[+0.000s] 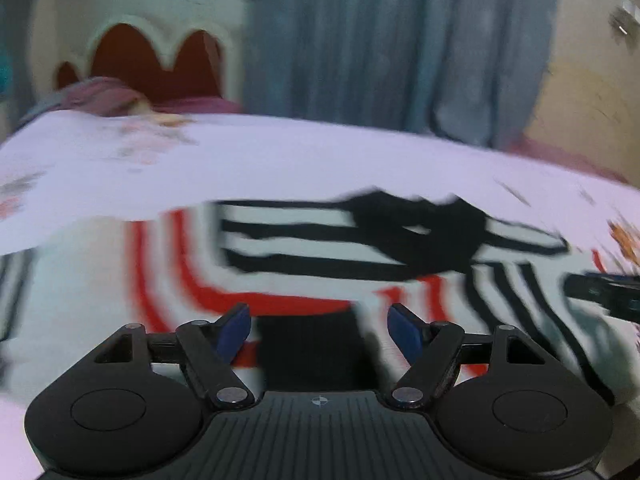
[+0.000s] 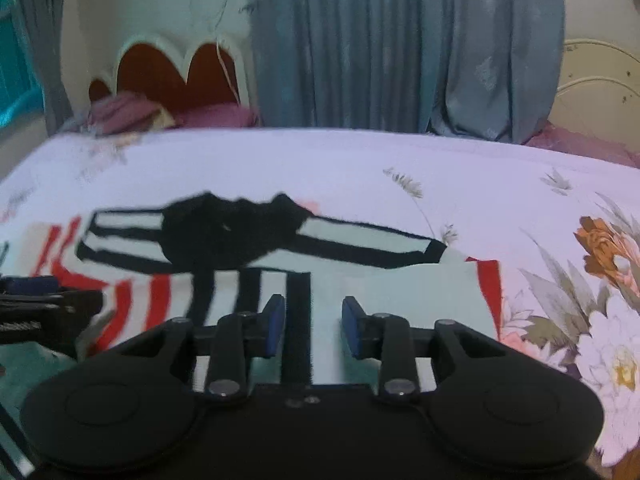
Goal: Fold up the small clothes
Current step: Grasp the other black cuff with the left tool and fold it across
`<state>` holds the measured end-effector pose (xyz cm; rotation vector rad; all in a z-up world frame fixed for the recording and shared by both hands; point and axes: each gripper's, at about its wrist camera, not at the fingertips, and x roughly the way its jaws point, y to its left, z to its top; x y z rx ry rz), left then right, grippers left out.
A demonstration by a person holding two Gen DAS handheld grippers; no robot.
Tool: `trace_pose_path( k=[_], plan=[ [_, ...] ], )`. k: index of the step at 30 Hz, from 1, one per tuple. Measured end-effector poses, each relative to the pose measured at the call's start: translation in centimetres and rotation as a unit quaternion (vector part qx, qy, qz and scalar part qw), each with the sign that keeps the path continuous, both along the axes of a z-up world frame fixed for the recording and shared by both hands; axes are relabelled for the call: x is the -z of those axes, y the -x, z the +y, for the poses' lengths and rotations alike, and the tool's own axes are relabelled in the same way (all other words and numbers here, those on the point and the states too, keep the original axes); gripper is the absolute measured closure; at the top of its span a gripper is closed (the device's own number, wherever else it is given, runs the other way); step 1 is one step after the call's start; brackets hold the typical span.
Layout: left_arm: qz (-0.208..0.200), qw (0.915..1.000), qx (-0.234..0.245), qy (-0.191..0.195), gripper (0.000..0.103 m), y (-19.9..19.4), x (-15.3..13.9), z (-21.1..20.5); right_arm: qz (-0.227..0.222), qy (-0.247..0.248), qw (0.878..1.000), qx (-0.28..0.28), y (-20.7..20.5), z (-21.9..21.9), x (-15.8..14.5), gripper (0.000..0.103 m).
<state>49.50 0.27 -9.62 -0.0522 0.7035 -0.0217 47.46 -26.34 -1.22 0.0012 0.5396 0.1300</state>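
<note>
A small white garment (image 1: 304, 284) with red and black stripes and a black collar (image 1: 420, 236) lies on the bed, partly folded. It also shows in the right wrist view (image 2: 360, 288), its collar (image 2: 228, 228) at the far side. My left gripper (image 1: 320, 330) is open and empty, low over the garment's near part. My right gripper (image 2: 313, 326) is open and empty, over the black stripes. The right gripper shows at the left wrist view's right edge (image 1: 604, 292); the left gripper shows at the right wrist view's left edge (image 2: 40, 308). The left wrist view is blurred.
The bed sheet (image 2: 360, 168) is white with flower prints, large ones at the right (image 2: 608, 248). A red scalloped headboard (image 2: 172, 72) and purple pillows (image 2: 216, 116) stand at the far left. Blue-grey curtains (image 2: 400, 40) hang behind the bed.
</note>
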Motion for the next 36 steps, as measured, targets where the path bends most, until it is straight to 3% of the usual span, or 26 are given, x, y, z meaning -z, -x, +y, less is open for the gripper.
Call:
trace_pose_path(
  k=[5,8,9,13,16,18,22,23,24,26,27,28,29,31,33,36],
  plan=[
    [0.028,0.9928,-0.111,-0.035,0.029,4.2,0.2,10.0,-0.002,-0.049,0.999,0.005,2.2,0.7,-0.4,0.071],
    [0.014,0.9821,-0.188,-0.004,0.030,6.7,0.3,17.6,0.008,-0.047,0.999,-0.003,2.7,2.7,0.1,0.072],
    [0.003,0.9766,-0.215,0.005,0.038,7.5,0.4,20.0,0.010,-0.042,0.999,-0.006,3.0,3.6,0.1,0.072],
    [-0.025,0.9428,-0.321,0.085,0.043,10.0,2.1,29.9,0.005,-0.035,0.999,0.013,3.7,6.0,-0.1,0.072],
    [-0.031,0.9171,-0.357,0.174,0.043,11.0,4.1,36.0,0.006,-0.025,0.999,0.027,3.8,8.0,0.1,0.072],
    [-0.054,0.9062,-0.354,0.225,0.043,11.2,5.2,38.3,0.007,-0.015,0.999,0.034,3.9,9.4,0.3,0.072],
    [-0.084,0.8926,-0.340,0.284,0.044,10.4,6.4,40.6,0.010,-0.012,0.998,0.057,4.1,11.2,0.3,0.072],
    [-0.092,0.8876,-0.336,0.301,0.050,10.2,6.7,41.1,0.010,-0.012,0.998,0.061,4.2,11.5,0.3,0.072],
    [-0.093,0.8830,-0.335,0.315,0.070,9.9,7.1,41.4,0.011,-0.010,0.998,0.065,4.3,11.7,0.3,0.072],
    [-0.082,0.8747,-0.337,0.338,0.099,9.1,8.5,42.1,0.015,-0.003,0.997,0.071,4.3,12.1,0.2,0.072],
    [-0.087,0.8605,-0.342,0.368,0.099,8.9,9.2,42.4,0.015,-0.002,0.997,0.074,4.3,12.2,0.2,0.072],
    [-0.106,0.8365,-0.342,0.415,0.099,9.1,9.1,42.6,0.017,0.000,0.997,0.078,4.4,12.2,0.1,0.072],
    [-0.141,0.8230,-0.323,0.445,0.099,9.1,8.4,41.9,0.018,0.001,0.997,0.081,4.4,12.2,0.0,0.072],
    [-0.169,0.8221,-0.276,0.468,0.099,8.0,6.9,40.2,0.010,0.004,0.996,0.087,4.8,12.1,-0.4,0.072],
    [-0.146,0.8217,-0.226,0.502,0.099,5.2,6.4,37.7,0.007,0.002,0.995,0.095,4.9,11.7,-0.4,0.072],
    [-0.137,0.8568,-0.142,0.477,0.099,2.1,3.5,31.9,0.002,-0.006,0.994,0.105,5.1,11.1,-0.5,0.072]
  ],
)
